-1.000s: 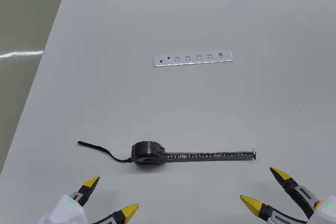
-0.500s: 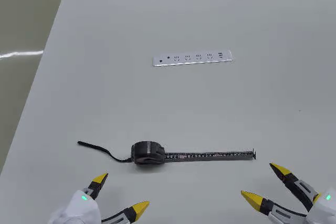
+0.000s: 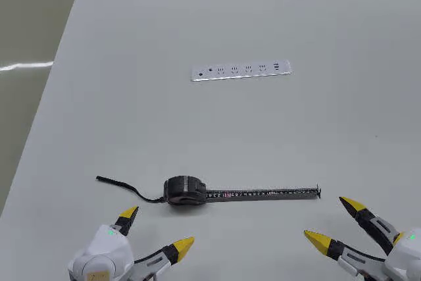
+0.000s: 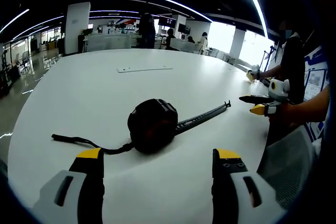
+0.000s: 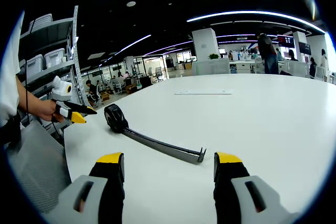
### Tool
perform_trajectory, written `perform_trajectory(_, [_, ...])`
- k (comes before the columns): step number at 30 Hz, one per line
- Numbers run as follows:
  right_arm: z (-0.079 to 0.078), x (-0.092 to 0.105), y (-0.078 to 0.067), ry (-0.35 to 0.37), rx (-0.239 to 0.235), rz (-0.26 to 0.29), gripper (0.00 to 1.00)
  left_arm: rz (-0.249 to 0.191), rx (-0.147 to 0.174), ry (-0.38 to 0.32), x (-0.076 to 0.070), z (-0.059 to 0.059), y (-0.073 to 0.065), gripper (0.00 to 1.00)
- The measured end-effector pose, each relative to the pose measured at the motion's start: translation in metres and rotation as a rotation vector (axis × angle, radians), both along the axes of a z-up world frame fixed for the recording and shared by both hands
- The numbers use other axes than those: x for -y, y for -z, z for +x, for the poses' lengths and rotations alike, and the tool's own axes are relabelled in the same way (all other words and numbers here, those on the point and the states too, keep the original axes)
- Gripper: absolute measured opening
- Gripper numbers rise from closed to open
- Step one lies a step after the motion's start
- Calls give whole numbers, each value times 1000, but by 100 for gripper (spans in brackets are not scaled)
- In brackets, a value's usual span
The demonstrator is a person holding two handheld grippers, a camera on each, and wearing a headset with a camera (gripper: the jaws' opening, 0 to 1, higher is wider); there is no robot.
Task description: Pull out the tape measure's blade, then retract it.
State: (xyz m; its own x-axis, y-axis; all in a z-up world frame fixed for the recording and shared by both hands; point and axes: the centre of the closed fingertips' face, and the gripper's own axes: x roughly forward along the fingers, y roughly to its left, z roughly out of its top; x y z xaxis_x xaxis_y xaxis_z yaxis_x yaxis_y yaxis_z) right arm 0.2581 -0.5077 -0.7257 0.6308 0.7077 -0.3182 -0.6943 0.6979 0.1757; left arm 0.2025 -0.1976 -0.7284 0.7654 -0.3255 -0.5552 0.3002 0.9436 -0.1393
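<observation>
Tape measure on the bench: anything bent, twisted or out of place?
Nothing stands out. The tape measure lies on the table, its blade out straight and flat, strap trailing opposite. The left gripper and right gripper hover open, clear of it.

white table [image 3: 118, 97], tape measure [image 3: 185, 191], power strip [image 3: 241, 70]

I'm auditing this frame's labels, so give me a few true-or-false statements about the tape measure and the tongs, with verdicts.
1. The blade is pulled out of the tape measure. True.
2. The right tongs grip the blade. False: they are open and clear of it.
3. The strap lies on the side opposite the blade. True.
4. The left tongs are shut on the tape measure. False: they are open, short of it.
5. The power strip lies apart, beyond the tape measure. True.
</observation>
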Motion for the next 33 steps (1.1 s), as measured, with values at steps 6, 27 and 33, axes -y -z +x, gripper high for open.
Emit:
perform_trajectory(6, [6, 0, 2, -13, 1, -9, 70, -1, -3, -23, 3, 9, 0, 86])
perform_trajectory(27, [26, -5, 4, -35, 9, -12, 69, -37, -49, -122, 8, 28, 12, 88])
perform_trajectory(33, [29, -5, 7, -48, 4, -20, 69, -32, -60, -133, 9, 31, 16, 88])
